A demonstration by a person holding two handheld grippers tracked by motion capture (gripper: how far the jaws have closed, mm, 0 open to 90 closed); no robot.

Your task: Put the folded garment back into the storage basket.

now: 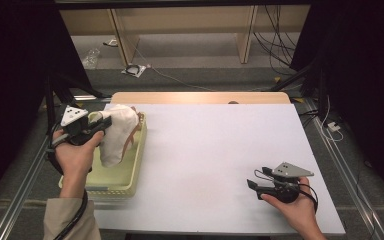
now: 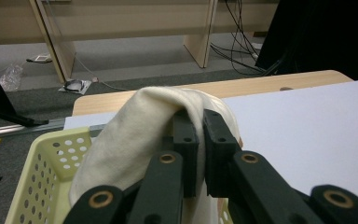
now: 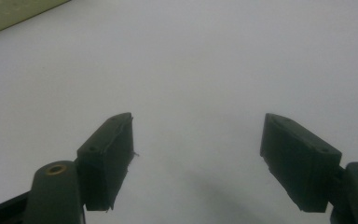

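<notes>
Your left gripper (image 2: 200, 140) is clamped on a fold of the cream cloth (image 1: 116, 132), holding it above the yellow basket (image 1: 130, 175) – apparently for lifting out. Your right gripper (image 3: 198, 158) rests on the white bench (image 1: 220, 150) (jaws apart, empty) – likely waiting to assist.

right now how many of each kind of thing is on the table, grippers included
grippers: 2, left gripper shut on the cloth, right gripper open
basket: 1, pale yellow
cloth: 1, cream, held over the basket
total: 4
</notes>
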